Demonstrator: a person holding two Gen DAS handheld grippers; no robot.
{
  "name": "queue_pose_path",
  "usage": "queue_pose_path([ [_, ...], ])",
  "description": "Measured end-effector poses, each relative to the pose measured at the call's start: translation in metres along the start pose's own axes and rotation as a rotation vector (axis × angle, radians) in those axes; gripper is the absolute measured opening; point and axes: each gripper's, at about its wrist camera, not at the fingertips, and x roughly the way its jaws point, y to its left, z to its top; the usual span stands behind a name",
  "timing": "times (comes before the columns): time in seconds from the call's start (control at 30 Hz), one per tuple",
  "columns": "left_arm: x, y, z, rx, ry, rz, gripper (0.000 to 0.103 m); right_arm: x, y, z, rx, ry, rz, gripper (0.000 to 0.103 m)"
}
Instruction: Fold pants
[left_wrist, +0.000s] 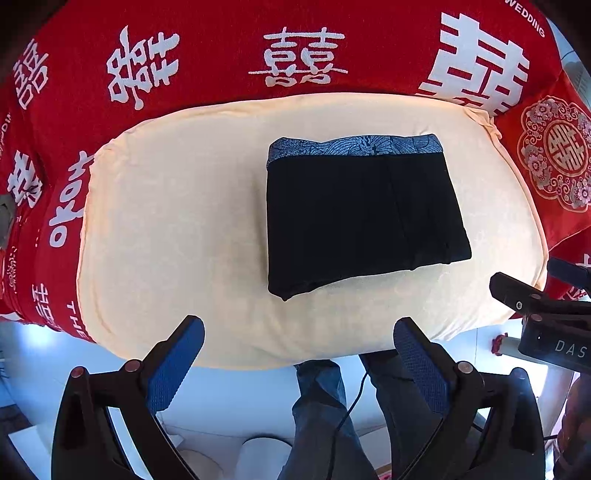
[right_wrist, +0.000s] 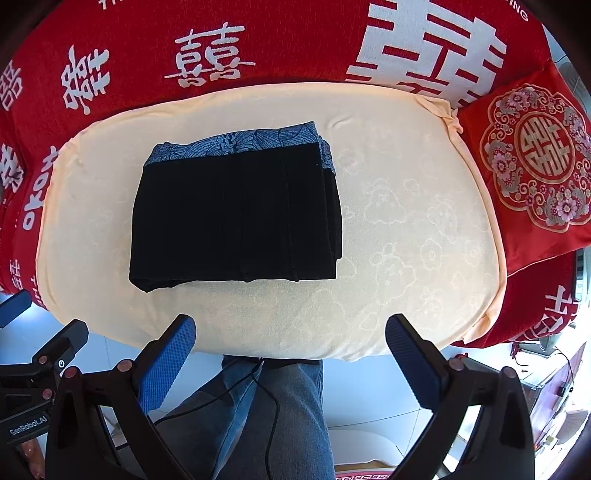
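The black pants (left_wrist: 360, 218) lie folded into a compact rectangle on a cream cushion (left_wrist: 177, 229), with a blue patterned waistband along the far edge. In the right wrist view the same pants (right_wrist: 236, 218) sit left of centre on the cushion (right_wrist: 406, 240). My left gripper (left_wrist: 299, 332) hangs open above the cushion's near edge, nothing between its blue pads. My right gripper (right_wrist: 290, 330) is likewise open and empty, short of the pants. Neither gripper touches the fabric.
A red blanket (left_wrist: 221, 48) with white characters covers the sofa behind the cushion. A red embroidered pillow (right_wrist: 532, 162) leans at the right. A person's jeans-clad legs (right_wrist: 266, 417) and a black cable lie below. The other gripper's body (left_wrist: 546, 321) shows at the right edge.
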Motion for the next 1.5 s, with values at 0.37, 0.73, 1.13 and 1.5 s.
queue_pose_path([
  [0.37, -0.004, -0.003, 0.003, 0.034, -0.023, 0.001, 0.103, -0.001, 0.004, 0.002, -0.002, 0.000, -0.009, 0.103],
  [0.73, -0.001, -0.009, 0.008, 0.040, -0.026, 0.001, 0.103, 0.002, 0.002, 0.006, -0.011, 0.009, -0.010, 0.102],
  [1.13, 0.001, -0.012, 0.011, 0.034, -0.024, 0.004, 0.103, 0.005, 0.002, 0.011, -0.024, 0.020, -0.011, 0.102],
  [1.5, 0.002, -0.006, 0.012, 0.006, -0.034, -0.005, 0.103, 0.009, 0.004, 0.012, -0.034, 0.027, -0.009, 0.102],
])
